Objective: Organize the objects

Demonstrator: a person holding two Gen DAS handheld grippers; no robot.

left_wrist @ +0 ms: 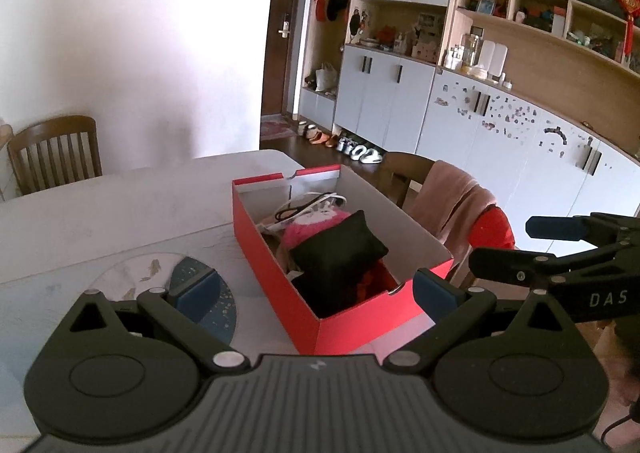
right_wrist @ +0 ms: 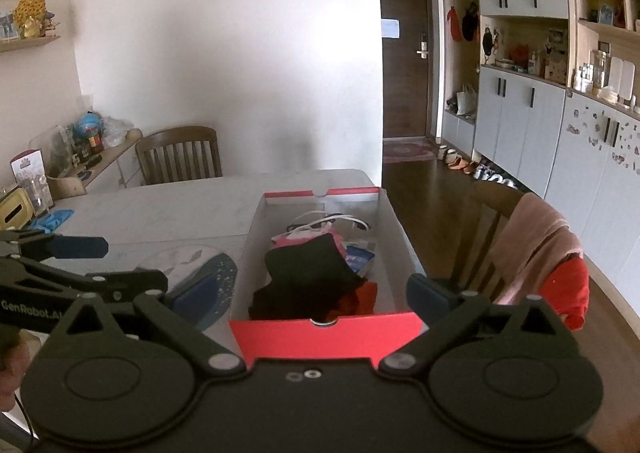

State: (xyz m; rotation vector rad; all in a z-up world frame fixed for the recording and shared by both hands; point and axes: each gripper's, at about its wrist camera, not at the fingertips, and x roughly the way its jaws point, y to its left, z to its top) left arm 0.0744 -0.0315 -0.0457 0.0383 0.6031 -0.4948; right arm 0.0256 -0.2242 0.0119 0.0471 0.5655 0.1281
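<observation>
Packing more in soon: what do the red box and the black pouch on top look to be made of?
Red open box: likely cardboard, matte, with thin straight walls and pale inside. Black pouch: seems soft fabric, dull, puffed like a cushion.

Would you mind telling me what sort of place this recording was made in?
Most likely a home's dining area by the entry: a table with wooden chairs, shoes lined up by the front door, and cabinets holding household clutter.

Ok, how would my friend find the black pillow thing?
Find the white table, then the red box on it by the chair with the pink cloth. The little black pillow lies on top of the pile inside, over something fluffy and pink. It is the only puffy, square, all-black thing there.
</observation>
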